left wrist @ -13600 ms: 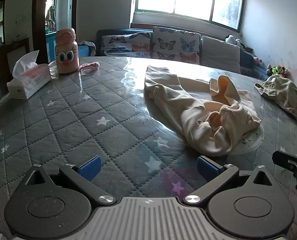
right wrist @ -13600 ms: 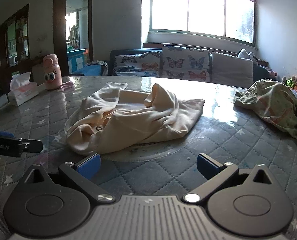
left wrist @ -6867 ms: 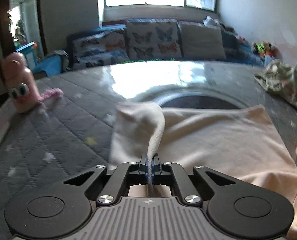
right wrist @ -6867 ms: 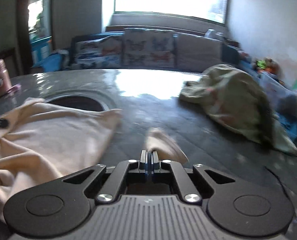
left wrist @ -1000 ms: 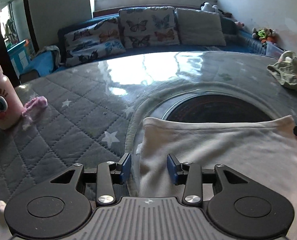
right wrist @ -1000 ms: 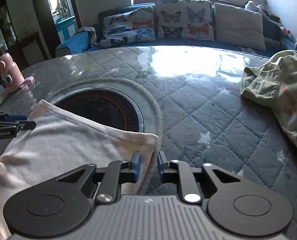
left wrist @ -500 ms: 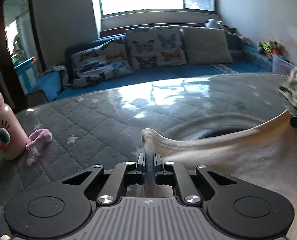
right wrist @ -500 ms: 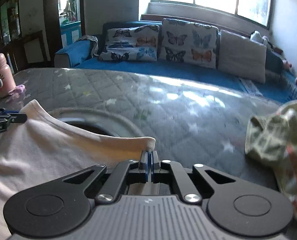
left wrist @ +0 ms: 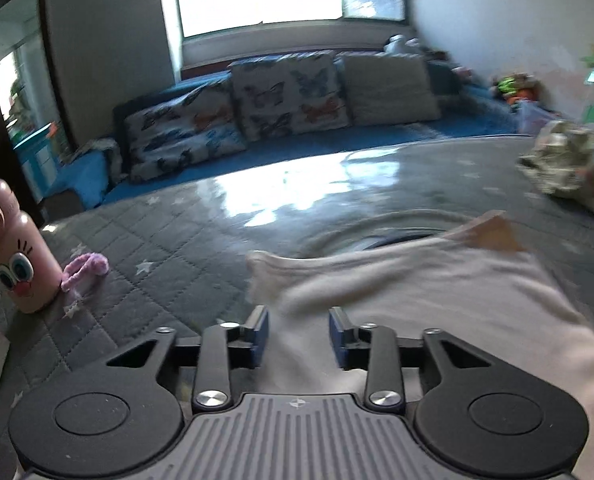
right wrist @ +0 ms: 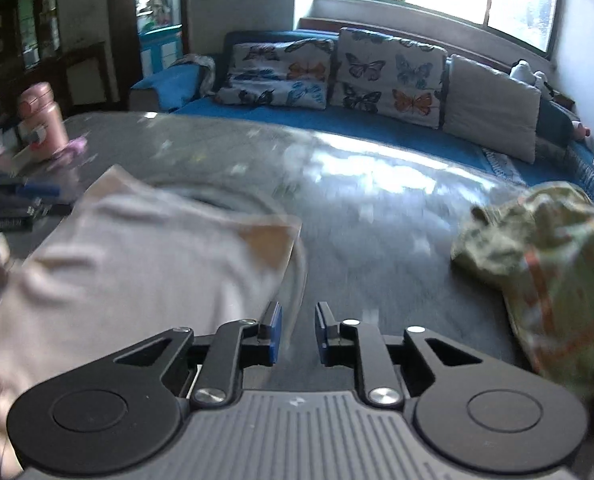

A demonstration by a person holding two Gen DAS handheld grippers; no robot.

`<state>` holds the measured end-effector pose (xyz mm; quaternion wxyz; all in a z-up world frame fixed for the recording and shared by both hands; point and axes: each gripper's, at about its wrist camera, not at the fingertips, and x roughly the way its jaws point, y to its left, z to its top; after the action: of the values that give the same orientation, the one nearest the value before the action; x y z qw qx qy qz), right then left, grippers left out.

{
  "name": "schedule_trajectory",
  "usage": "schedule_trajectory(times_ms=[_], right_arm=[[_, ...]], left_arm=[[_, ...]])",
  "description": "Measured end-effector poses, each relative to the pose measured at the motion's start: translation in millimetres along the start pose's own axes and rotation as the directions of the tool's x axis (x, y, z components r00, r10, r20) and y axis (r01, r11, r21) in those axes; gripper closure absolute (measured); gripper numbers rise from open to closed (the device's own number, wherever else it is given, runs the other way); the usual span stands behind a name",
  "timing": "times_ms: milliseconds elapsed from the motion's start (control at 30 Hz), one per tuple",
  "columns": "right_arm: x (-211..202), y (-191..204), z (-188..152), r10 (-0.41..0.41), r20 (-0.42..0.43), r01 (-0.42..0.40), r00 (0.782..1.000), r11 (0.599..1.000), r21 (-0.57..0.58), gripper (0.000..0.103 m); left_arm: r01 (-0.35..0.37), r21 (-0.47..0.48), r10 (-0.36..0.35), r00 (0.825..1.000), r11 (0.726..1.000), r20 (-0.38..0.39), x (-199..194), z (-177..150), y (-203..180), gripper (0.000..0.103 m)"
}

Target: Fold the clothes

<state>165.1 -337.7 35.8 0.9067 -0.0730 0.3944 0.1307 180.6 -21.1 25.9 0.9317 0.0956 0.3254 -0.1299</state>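
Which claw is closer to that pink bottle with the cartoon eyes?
Left. The left claw is open over the cream garment, with the pink bottle close on its left; the right claw is farther across.

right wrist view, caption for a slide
Right tongs open just off the cream garment's folded corner, patterned garment waiting on the quilted table.

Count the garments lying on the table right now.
2. The cream garment is spread in front of both grippers. The crumpled green patterned garment lies apart at the table's right side. More may sit outside both views.
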Motion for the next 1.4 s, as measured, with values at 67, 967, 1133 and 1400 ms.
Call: schedule_trajectory(times_ms=[67,967,1133,1400], right_arm=[[-21,3,-24,0.009,-0.018,-0.009,1.000,1.000,0.005,0.086],[-32,-55,-99,-0.191,0.045,0.179,0.980,0.964,0.196,0.074],[-43,-58,-121,-0.216,0.013,0.209,0.976,0.959,0.193,0.074],[-49,-80,-127,-0.290,0.016,0.272,0.957,0.915,0.297,0.070]], left_arm=[[0.047,0.031,-0.048,0.999,0.998,0.003,-19,-12,-16,0.064],[0.197,0.074,-0.193,0.980,0.978,-0.057,-70,-100,-83,0.064],[0.202,0.064,-0.199,0.979,0.977,-0.050,-71,-101,-82,0.063],[0.199,0.053,-0.196,0.979,0.979,-0.046,-71,-102,-81,0.061]])
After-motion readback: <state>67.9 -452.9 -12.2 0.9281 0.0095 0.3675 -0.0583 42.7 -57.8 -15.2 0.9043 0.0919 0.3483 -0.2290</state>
